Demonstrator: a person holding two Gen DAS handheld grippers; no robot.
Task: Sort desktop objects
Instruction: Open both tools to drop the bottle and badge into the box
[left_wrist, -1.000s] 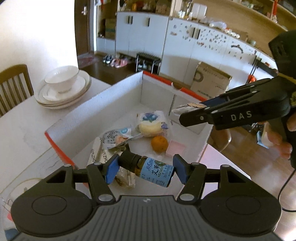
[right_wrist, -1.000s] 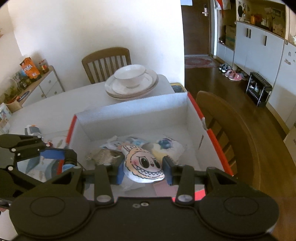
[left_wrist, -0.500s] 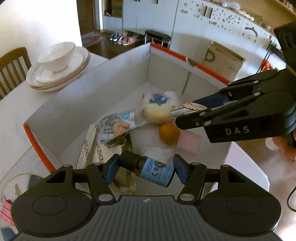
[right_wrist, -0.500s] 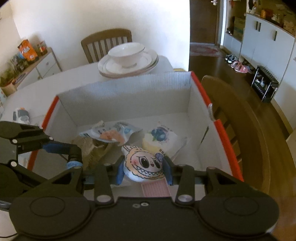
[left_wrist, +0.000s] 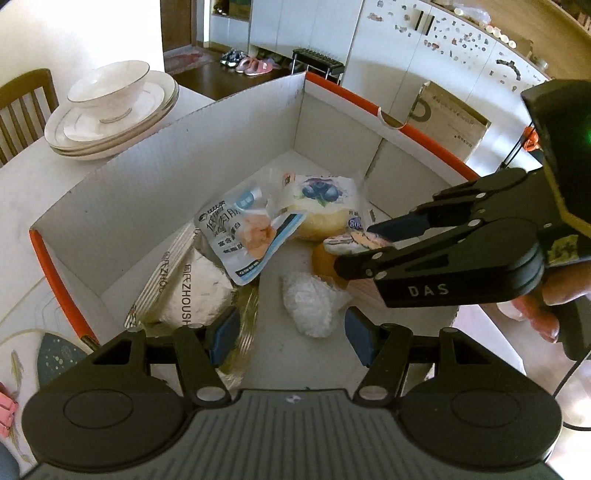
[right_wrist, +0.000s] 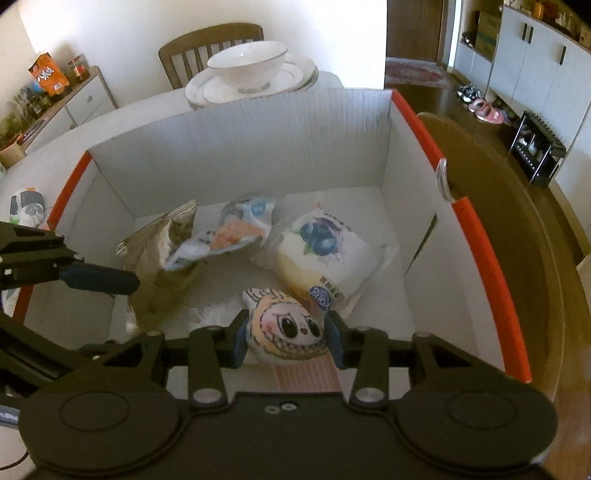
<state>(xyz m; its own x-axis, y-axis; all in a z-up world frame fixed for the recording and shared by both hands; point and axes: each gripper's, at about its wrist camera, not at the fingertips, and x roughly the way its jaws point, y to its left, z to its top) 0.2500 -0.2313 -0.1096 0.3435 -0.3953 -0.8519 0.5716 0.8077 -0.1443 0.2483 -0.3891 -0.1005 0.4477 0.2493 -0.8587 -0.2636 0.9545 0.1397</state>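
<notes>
A white cardboard box (left_wrist: 155, 177) with an orange rim holds several items: a blueberry bread pack (left_wrist: 325, 206), a blue snack pouch (left_wrist: 247, 236), a foil bag (left_wrist: 192, 291), an orange (left_wrist: 323, 258), a crumpled white wrapper (left_wrist: 314, 302). My left gripper (left_wrist: 291, 339) is open and empty above the box's near edge. The small bottle is not in view. My right gripper (right_wrist: 286, 338) is shut on a cartoon-face plush (right_wrist: 286, 328) and holds it inside the box, above a pink pad (right_wrist: 308, 376). It also shows in the left wrist view (left_wrist: 369, 243).
A bowl on stacked plates (left_wrist: 110, 107) stands on the white table behind the box. A wooden chair (right_wrist: 498, 221) is beside the box's right wall. Small items lie on the table left of the box (right_wrist: 26, 206). A dark coaster (left_wrist: 59, 358) lies at my lower left.
My left gripper opened and the small bottle it held is gone from between its fingers. Both grippers moved lower over the box; the right one still holds the plush.
</notes>
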